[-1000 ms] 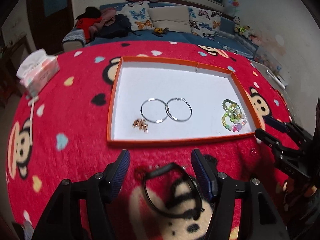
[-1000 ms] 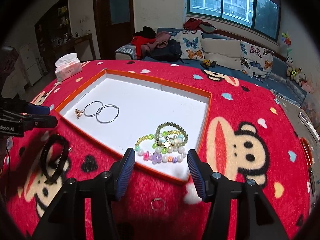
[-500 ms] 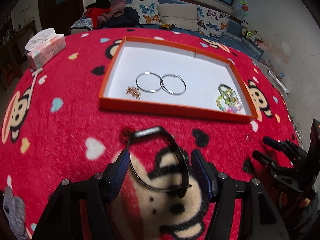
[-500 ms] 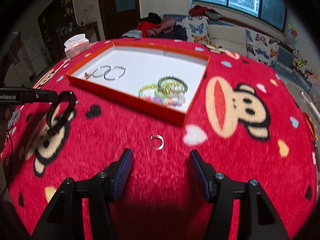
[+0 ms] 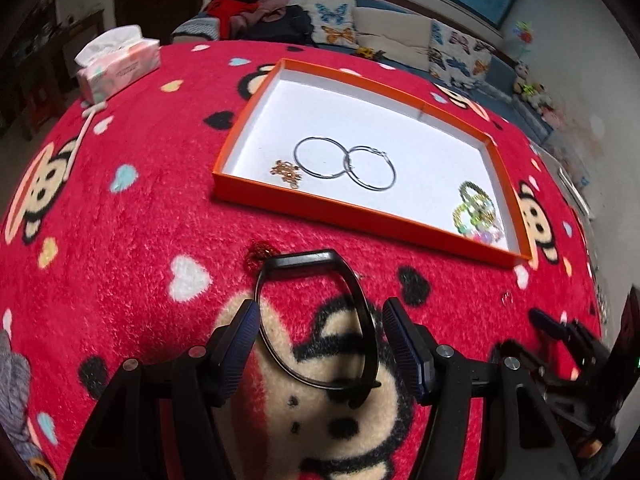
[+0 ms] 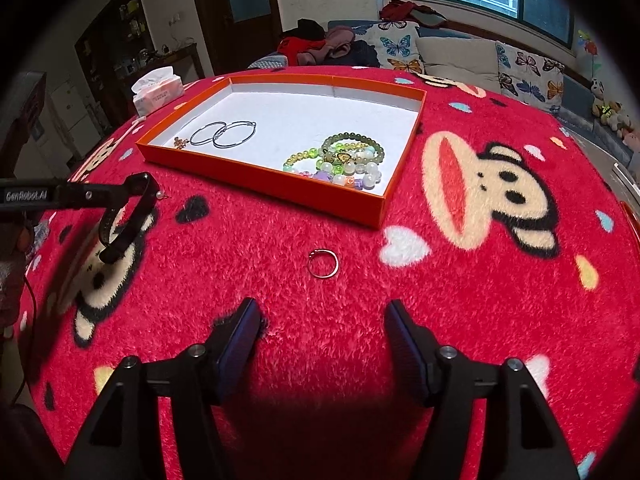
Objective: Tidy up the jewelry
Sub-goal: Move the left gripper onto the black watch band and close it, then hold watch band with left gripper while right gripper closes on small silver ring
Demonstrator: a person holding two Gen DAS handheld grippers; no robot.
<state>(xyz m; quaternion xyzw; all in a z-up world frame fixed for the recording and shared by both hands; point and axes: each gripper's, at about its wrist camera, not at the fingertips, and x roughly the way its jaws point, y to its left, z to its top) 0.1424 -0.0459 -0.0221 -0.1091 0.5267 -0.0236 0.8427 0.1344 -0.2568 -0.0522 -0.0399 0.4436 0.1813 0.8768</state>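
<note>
A black wristband sits between the fingers of my left gripper, lifted off the red rug; the jaws touch its sides. In the right wrist view the band hangs tilted from the left gripper. An orange tray holds two silver hoops, a small gold piece and beaded bracelets. My right gripper is open above the rug, just behind a small ring. The tray lies beyond the ring.
A tissue box stands at the far left of the red monkey-pattern rug. A small red charm lies on the rug near the band. A sofa with cushions is behind the table.
Both grippers pulled back from the tray. The left gripper lifted the black band off the rug. The right gripper drew back until the small ring lies in front of its open fingers.
</note>
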